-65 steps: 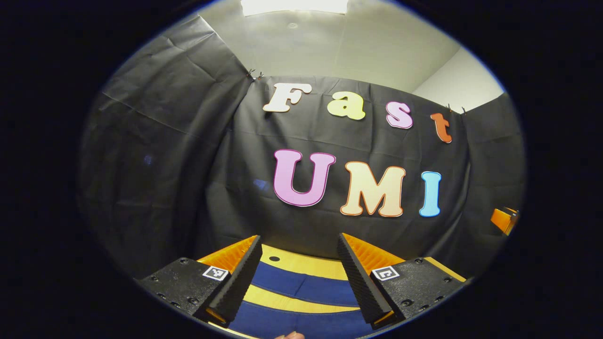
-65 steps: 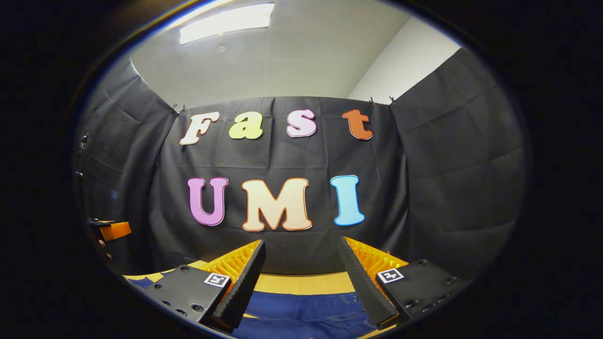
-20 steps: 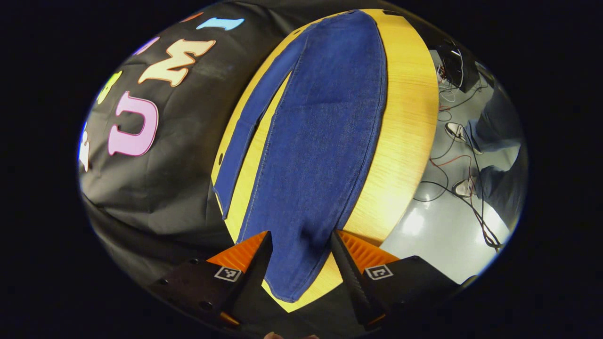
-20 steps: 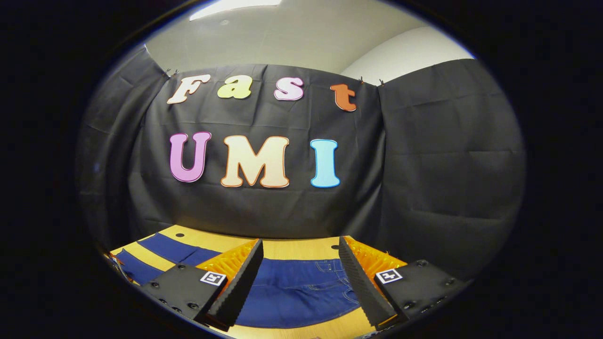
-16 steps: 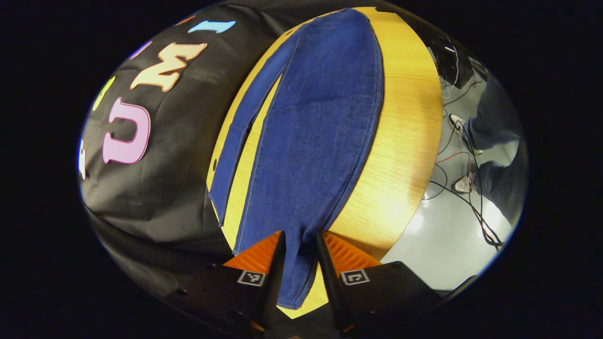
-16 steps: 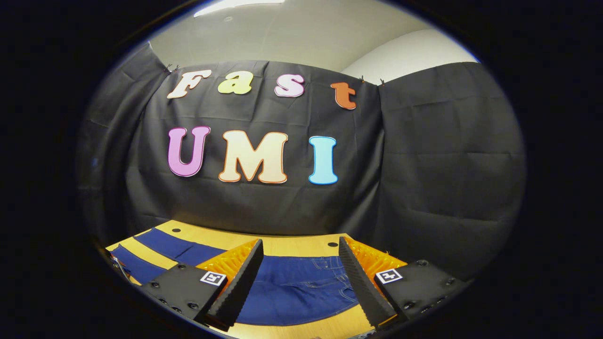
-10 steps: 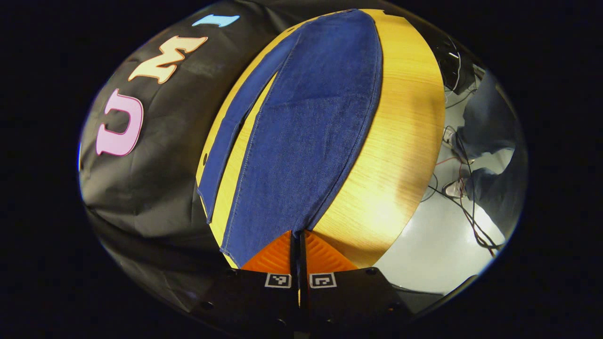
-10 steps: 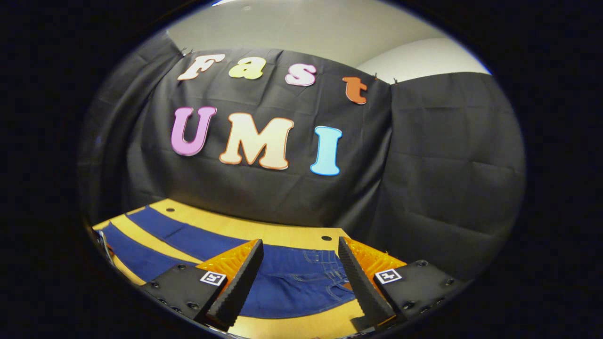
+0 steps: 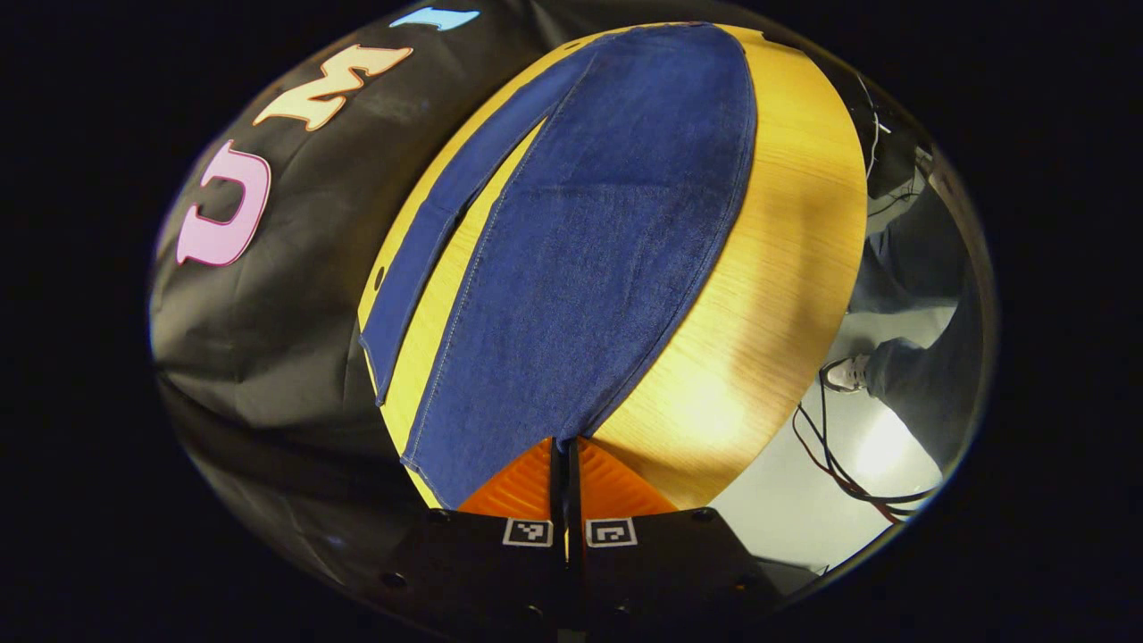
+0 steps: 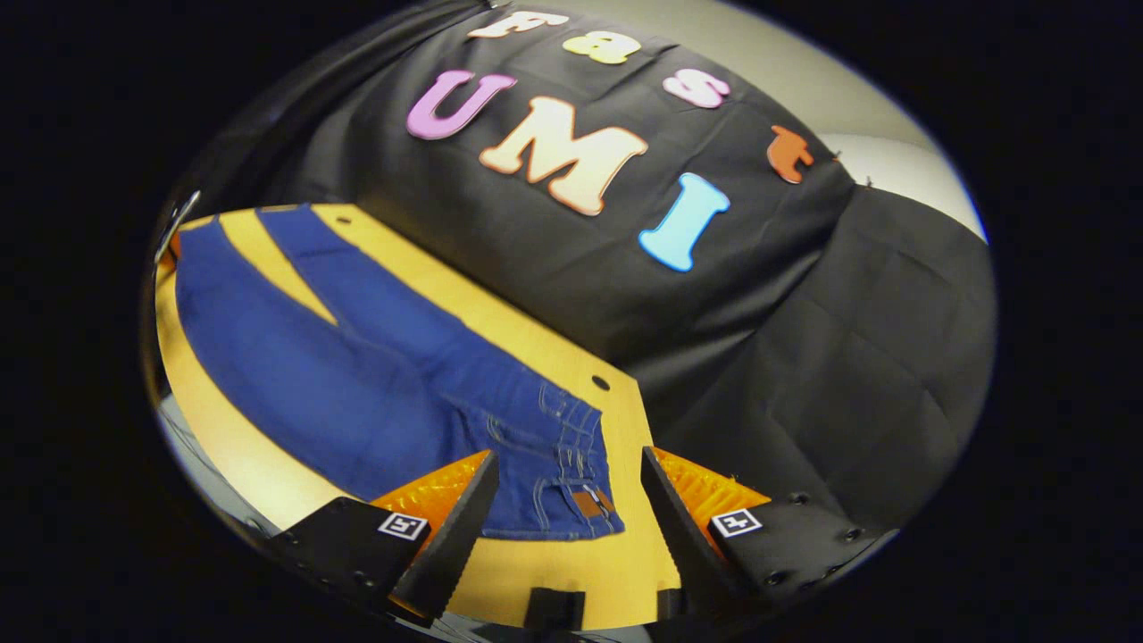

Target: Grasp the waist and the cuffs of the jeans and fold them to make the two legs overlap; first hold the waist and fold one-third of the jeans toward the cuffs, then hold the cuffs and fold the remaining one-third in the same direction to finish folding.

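Pinching the near cuff (image 9: 564, 427) of the jeans (image 9: 589, 241), the left gripper (image 9: 564, 455) grips denim; the right gripper (image 10: 564, 500) gapes wide above the waist (image 10: 576, 487).

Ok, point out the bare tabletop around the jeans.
A wide strip of table lies between the jeans and the floor-side edge; a thin wedge shows between the two legs. The right tongs hover over the waist, bare wood just before them. The left tongs crowd the cuff.
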The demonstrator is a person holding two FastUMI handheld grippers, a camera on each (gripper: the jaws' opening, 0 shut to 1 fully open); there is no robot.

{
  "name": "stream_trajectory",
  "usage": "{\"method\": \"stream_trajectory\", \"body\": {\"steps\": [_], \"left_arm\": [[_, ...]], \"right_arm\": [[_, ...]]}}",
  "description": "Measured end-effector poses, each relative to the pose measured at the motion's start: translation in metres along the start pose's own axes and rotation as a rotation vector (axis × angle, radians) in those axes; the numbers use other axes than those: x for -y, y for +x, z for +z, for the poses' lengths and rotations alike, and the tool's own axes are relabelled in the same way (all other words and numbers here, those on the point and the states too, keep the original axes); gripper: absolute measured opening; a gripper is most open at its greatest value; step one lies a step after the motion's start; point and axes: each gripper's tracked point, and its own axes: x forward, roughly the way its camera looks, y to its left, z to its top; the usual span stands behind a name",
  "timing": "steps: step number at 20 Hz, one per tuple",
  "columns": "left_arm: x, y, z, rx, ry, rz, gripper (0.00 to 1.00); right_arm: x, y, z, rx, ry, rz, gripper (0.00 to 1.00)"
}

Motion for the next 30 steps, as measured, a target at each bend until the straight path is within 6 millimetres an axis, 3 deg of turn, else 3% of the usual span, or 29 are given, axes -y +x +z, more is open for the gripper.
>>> {"method": "stream_trajectory", "body": {"steps": [3,6,9,13,15,17,21,23,24,27,30], "left_arm": [[0.0,0.0,-0.001,-0.024,-0.019,-0.005,0.0],[0.0,0.0,-0.001,-0.041,-0.021,0.0,0.0],[0.001,0.0,0.0,-0.058,-0.018,0.002,0.0],[0.001,-0.001,-0.001,-0.078,-0.025,0.002,0.0],[0.001,-0.001,-0.001,-0.088,-0.026,0.005,0.0],[0.0,-0.001,-0.001,-0.099,-0.025,0.009,0.0],[0.0,-0.001,-0.002,-0.112,-0.035,0.017,0.0],[0.0,-0.001,-0.002,-0.114,-0.055,0.022,0.0],[-0.001,-0.001,-0.001,-0.112,-0.071,0.027,0.0],[-0.002,-0.001,-0.004,-0.123,-0.15,0.051,0.0],[-0.008,-0.004,0.001,-0.128,-0.248,0.066,0.0]], "right_arm": [[-0.015,0.013,-0.044,-0.064,-0.224,0.061,0.99],[-0.036,0.019,-0.073,-0.095,-0.375,0.14,0.99],[-0.056,0.03,-0.092,-0.109,-0.457,0.216,0.99],[-0.068,0.042,-0.117,-0.144,-0.545,0.281,0.99],[-0.071,0.049,-0.116,-0.135,-0.588,0.292,1.0],[-0.072,0.06,-0.117,-0.132,-0.617,0.296,0.94],[-0.084,0.075,-0.129,-0.151,-0.633,0.347,0.69],[-0.09,0.076,-0.131,-0.147,-0.649,0.362,0.28],[-0.084,0.079,-0.129,-0.135,-0.649,0.33,0.08],[-0.082,0.081,-0.13,-0.184,-0.534,0.329,0.03],[-0.071,0.079,-0.105,-0.174,-0.453,0.282,0.03]]}}
